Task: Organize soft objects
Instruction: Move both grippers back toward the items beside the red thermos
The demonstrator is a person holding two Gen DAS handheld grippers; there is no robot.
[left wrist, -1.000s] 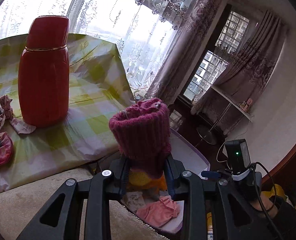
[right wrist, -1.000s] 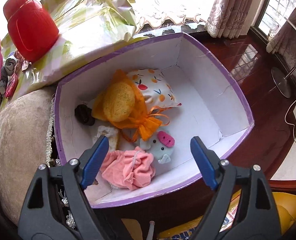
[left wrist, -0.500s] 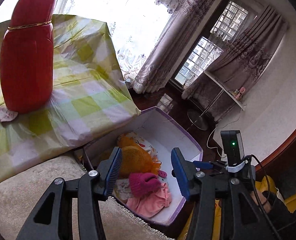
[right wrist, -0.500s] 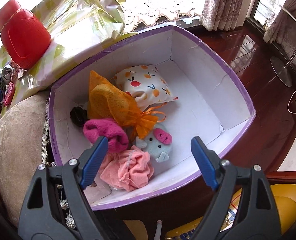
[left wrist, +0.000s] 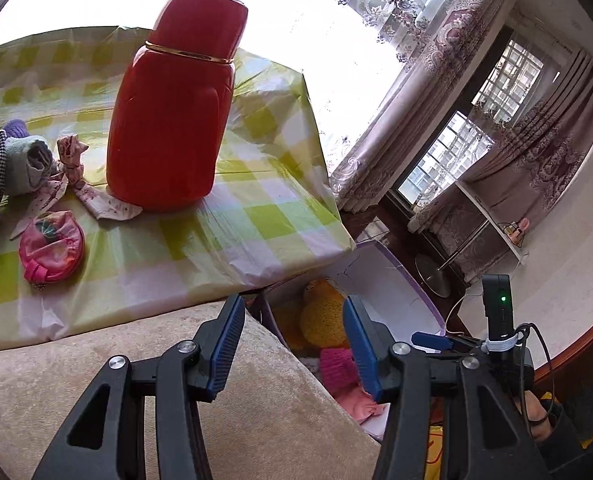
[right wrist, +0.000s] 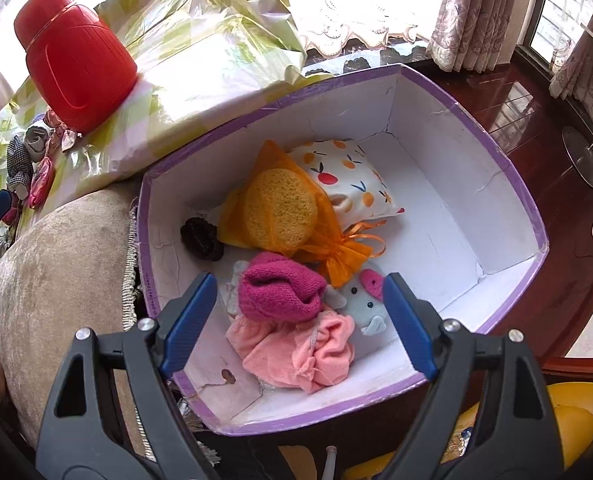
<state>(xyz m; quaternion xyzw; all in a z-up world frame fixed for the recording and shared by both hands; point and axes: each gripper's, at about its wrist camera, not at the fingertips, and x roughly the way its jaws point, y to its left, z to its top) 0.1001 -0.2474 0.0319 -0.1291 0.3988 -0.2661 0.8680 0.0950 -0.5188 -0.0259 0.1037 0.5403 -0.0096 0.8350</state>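
Observation:
A magenta knitted piece [right wrist: 280, 294] lies in the purple-rimmed white box [right wrist: 496, 160], on top of a pink cloth [right wrist: 296, 352]. Beside it are an orange mesh bag with a yellow sponge [right wrist: 280, 212], a fruit-print pouch [right wrist: 348, 176], a grey mouse toy [right wrist: 360, 300] and a dark scrunchie [right wrist: 200, 234]. My right gripper [right wrist: 299, 280] hovers open over the box's near side, holding nothing. My left gripper [left wrist: 291, 302] is open and empty above the beige cushion [left wrist: 136, 360]. On the checked table [left wrist: 256, 208] lie a pink pouch [left wrist: 52, 246], a floral cloth tie [left wrist: 72, 160] and a rolled grey sock [left wrist: 28, 160].
A tall red thermos [left wrist: 172, 100] stands on the table right behind the soft things. The box sits low between the table edge and the cushion. A dark wooden floor [right wrist: 536, 92], curtains and a lamp base lie beyond the box.
My left gripper opened and the magenta knitted piece dropped into the box. The left gripper then swung away from the box toward the table. The right gripper drifted slightly over the box.

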